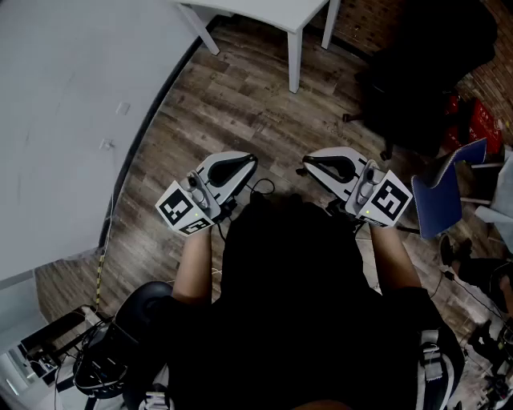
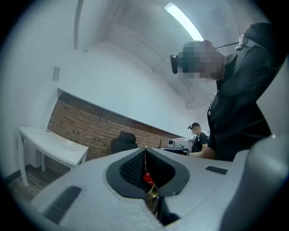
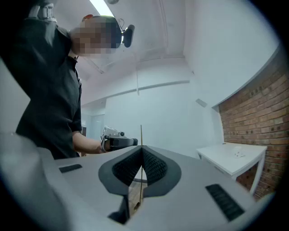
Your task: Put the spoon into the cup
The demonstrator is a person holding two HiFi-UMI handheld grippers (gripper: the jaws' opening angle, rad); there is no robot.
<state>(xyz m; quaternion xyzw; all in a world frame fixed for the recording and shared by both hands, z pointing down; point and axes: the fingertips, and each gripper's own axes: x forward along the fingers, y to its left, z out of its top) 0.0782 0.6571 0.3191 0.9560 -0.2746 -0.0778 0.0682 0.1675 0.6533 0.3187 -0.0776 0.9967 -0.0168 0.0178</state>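
Note:
No spoon and no cup shows in any view. In the head view I hold both grippers level in front of my body, above a wooden floor [image 1: 216, 104]. My left gripper [image 1: 250, 159] has its jaws closed together with nothing between them, and its own view shows the pads meeting in a thin line at the left gripper [image 2: 145, 152]. My right gripper [image 1: 307, 165] is likewise shut and empty, the seam between the pads plain at the right gripper [image 3: 141, 149]. The two grippers point away from me, a small gap apart.
A white table [image 1: 276, 14] stands ahead, with a small white thing [image 2: 68, 146] on it, too small to tell. A black office chair [image 1: 425, 72] and a blue chair [image 1: 445, 192] are at the right. A white wall [image 1: 64, 104] runs along the left. Another person [image 2: 198, 137] stands far off.

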